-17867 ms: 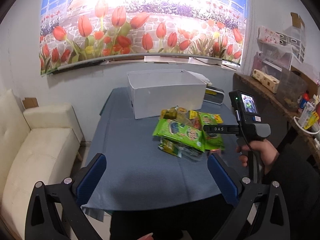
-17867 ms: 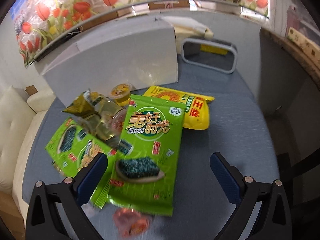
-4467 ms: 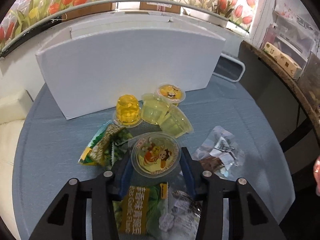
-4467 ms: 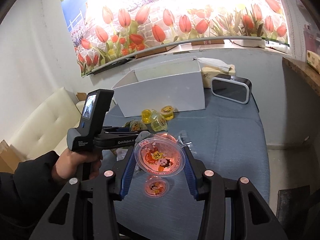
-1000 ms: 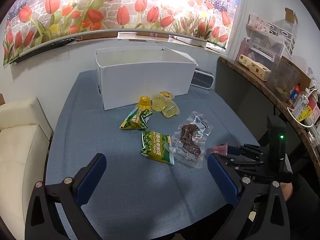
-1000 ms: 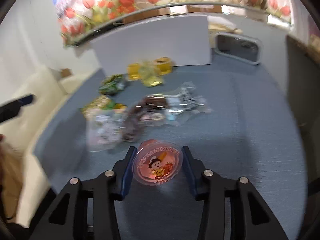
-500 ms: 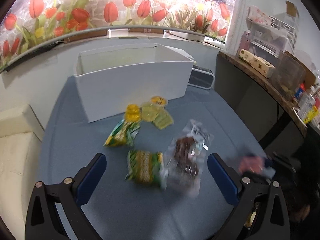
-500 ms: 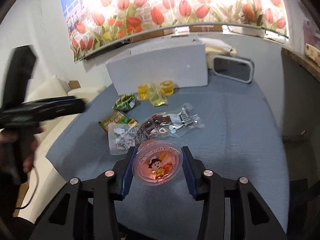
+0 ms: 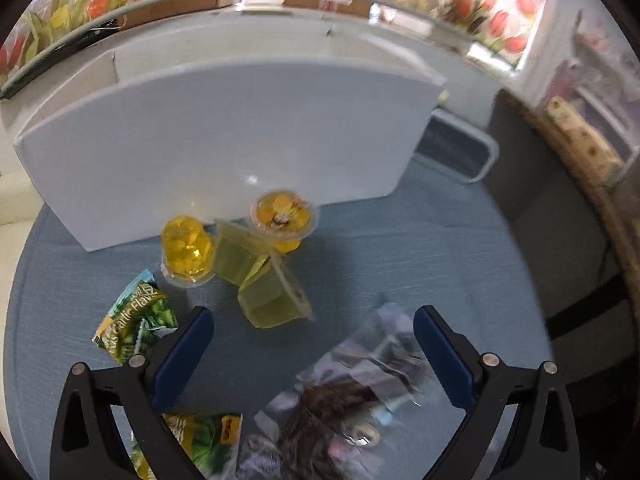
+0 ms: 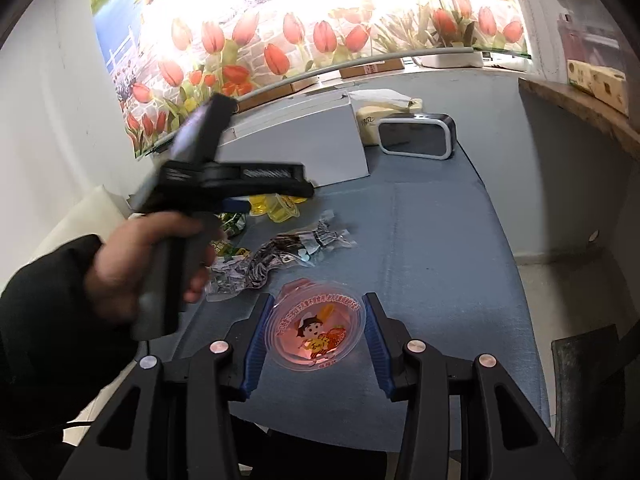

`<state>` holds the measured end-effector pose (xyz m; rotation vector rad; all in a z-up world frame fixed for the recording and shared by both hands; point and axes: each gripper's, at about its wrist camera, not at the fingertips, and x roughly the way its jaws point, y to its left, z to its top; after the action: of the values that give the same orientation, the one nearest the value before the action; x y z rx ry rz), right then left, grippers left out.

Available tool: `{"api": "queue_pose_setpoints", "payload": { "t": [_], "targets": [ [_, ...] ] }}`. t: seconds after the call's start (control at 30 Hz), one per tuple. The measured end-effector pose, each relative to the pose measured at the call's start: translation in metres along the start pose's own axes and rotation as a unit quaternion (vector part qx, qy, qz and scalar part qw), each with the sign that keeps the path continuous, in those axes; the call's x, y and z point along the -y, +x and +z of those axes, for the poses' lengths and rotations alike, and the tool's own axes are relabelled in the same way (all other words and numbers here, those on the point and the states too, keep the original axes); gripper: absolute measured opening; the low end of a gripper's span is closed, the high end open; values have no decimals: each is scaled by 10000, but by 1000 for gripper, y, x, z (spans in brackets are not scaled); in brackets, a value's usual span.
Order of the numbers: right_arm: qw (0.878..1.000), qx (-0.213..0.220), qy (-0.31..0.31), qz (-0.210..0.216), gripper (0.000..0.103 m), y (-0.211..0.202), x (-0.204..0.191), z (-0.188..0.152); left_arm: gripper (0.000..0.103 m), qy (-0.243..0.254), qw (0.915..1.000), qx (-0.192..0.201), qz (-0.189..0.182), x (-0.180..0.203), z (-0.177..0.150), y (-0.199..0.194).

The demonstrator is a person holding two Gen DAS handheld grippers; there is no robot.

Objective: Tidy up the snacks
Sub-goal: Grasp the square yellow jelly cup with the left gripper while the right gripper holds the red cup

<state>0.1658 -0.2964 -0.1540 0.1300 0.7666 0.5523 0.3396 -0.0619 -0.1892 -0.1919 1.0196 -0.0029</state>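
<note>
My left gripper (image 9: pixel 314 344) is open and empty, low over the blue table. Just ahead lie a tipped pale-green jelly cup (image 9: pixel 272 300), a second one (image 9: pixel 236 256), a yellow jelly cup (image 9: pixel 187 252) and an orange-lidded cup (image 9: pixel 284 214), all before the white box (image 9: pixel 240 136). Green snack packets (image 9: pixel 134 320) lie left, a clear packet of dark snacks (image 9: pixel 348 396) below right. My right gripper (image 10: pixel 316 334) is shut on a pink jelly cup (image 10: pixel 318 330), held above the table. The left gripper shows in the right wrist view (image 10: pixel 272 192) over the yellow cups.
A black-and-white clock (image 10: pixel 416 136) and a pale tissue pack (image 10: pixel 376 120) stand right of the box. A white sofa (image 10: pixel 80 216) is to the left, a wooden shelf (image 10: pixel 580 108) to the right. The table's front edge (image 10: pixel 360 436) is close below my right gripper.
My left gripper has moved forward and down toward the jelly cups by the box. My right gripper still holds the pink cup and has swung slightly to the right.
</note>
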Motion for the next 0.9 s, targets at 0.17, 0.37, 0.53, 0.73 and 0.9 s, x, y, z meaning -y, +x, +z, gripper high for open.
{"api": "queue_pose_setpoints", "payload": {
  "t": [0.17, 0.37, 0.53, 0.73, 0.9],
  "targets": [
    [10000, 58, 33, 24, 49, -2, 5, 1, 57, -45, 9997, -115, 225, 1, -3, 19],
    [9999, 103, 107, 85, 49, -1, 6, 0, 42, 79, 9998, -4, 155, 3, -8, 12],
    [9999, 90, 74, 110, 49, 0, 5, 2, 41, 212, 9996, 180, 32, 6, -11, -6],
    [9999, 91, 8, 131, 49, 0, -1, 3, 40, 376, 9980, 510, -65, 9, -10, -35],
    [9998, 89, -78, 177, 49, 2, -9, 4, 37, 601, 9947, 838, 23, 7, -10, -58]
  ]
}}
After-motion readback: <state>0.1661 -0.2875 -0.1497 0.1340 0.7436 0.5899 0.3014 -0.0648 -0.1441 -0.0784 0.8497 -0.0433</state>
